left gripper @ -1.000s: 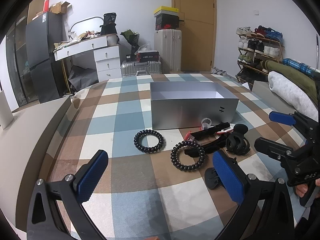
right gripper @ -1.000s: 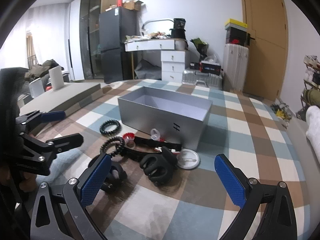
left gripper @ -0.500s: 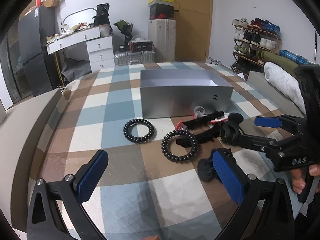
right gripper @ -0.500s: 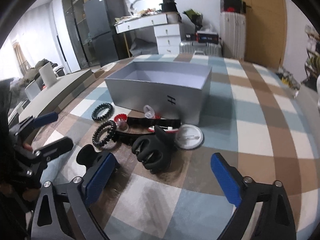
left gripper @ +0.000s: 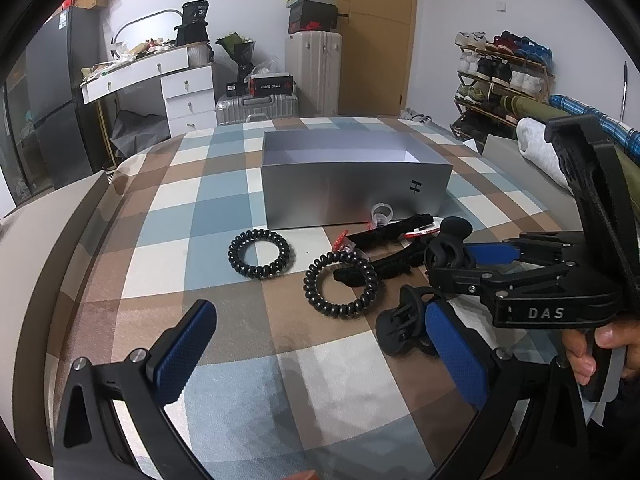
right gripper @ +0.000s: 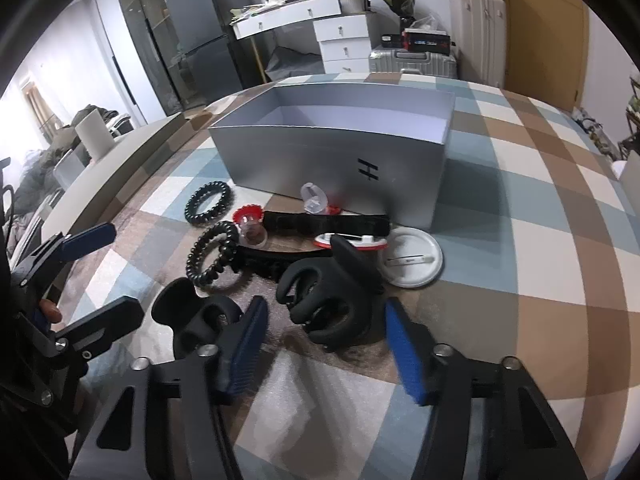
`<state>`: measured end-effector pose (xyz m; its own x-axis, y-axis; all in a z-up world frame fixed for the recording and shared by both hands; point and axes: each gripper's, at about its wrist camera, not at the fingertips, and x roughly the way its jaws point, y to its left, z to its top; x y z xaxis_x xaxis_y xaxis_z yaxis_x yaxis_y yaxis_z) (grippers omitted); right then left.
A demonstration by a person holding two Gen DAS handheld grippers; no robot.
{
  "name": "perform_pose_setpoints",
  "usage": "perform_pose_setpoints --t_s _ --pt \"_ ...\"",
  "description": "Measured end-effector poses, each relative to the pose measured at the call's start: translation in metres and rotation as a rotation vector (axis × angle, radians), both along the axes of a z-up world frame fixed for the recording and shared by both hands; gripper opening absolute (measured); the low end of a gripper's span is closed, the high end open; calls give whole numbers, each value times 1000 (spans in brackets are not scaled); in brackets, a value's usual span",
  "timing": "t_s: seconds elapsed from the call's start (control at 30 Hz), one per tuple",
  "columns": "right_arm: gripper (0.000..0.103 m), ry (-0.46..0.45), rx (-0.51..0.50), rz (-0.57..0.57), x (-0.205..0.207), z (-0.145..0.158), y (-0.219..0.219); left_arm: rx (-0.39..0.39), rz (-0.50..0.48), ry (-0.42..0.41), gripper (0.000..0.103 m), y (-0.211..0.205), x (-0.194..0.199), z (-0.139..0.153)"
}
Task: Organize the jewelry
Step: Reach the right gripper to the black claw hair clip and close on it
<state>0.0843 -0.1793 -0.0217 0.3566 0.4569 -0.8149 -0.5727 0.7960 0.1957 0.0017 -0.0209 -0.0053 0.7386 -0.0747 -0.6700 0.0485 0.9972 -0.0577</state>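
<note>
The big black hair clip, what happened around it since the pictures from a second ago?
The right gripper came down toward the big black hair clip and its fingers have just been closing, with the clip now between them; whether they press it yet is unclear. The left gripper stays open and empty. The coil hair ties, the silver box and the other pieces lie as before.

"DAS" on right tongs [left gripper: 452,256] body; black "H"-like mark, prob. a logo, on silver box [right gripper: 332,160] front.
</note>
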Motion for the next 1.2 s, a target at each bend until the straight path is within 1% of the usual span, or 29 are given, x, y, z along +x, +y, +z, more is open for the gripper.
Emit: perform_pose_setpoints --t_s 0.03,0.1,0.2,0.27,0.43,0.5,0.63,0.7,0.73,0.8,0.87,0.97,1.1,1.13,1.2 --pt "54 -4 -4 -4 0 0 0 -1 -2 2 102 -1 0 0" --pt "46 -7 -5 -5 1 0 0 -1 -7 5 102 -2 0 0" --pt "46 -17 7 -3 -1 2 -1 -9 -23 15 102 -5 0 -1" --pt "46 -26 43 11 -5 7 -4 -13 -33 23 102 -7 0 -2" --pt "46 -56 113 -1 -13 19 -16 -23 -61 58 102 -14 1 -6" --pt "46 -68 116 -13 -12 23 -20 -26 -71 76 102 -17 2 -8" --pt "46 -60 130 -21 -10 23 -25 -53 -113 116 101 -24 4 -11" --pt "46 -56 135 -22 -10 22 -27 -40 -118 123 100 -30 4 -11" --pt "46 -47 137 -22 -9 21 -27 -35 -119 127 99 -31 5 -12" --pt "46 -44 140 -22 -10 20 -29 -28 -131 140 89 -35 7 -13" --pt "46 -41 137 -19 -10 20 -28 -17 -132 152 84 -38 9 -14" --pt "46 -44 129 -12 -11 20 -27 -12 -129 158 81 -38 11 -15" --pt "46 -55 116 -5 -15 21 -24 -14 -137 173 65 -41 13 -15" --pt "46 -57 113 -3 -15 21 -23 -13 -140 177 63 -43 14 -15" --pt "46 -60 112 0 -16 21 -23 -4 -147 181 56 -46 13 -16"
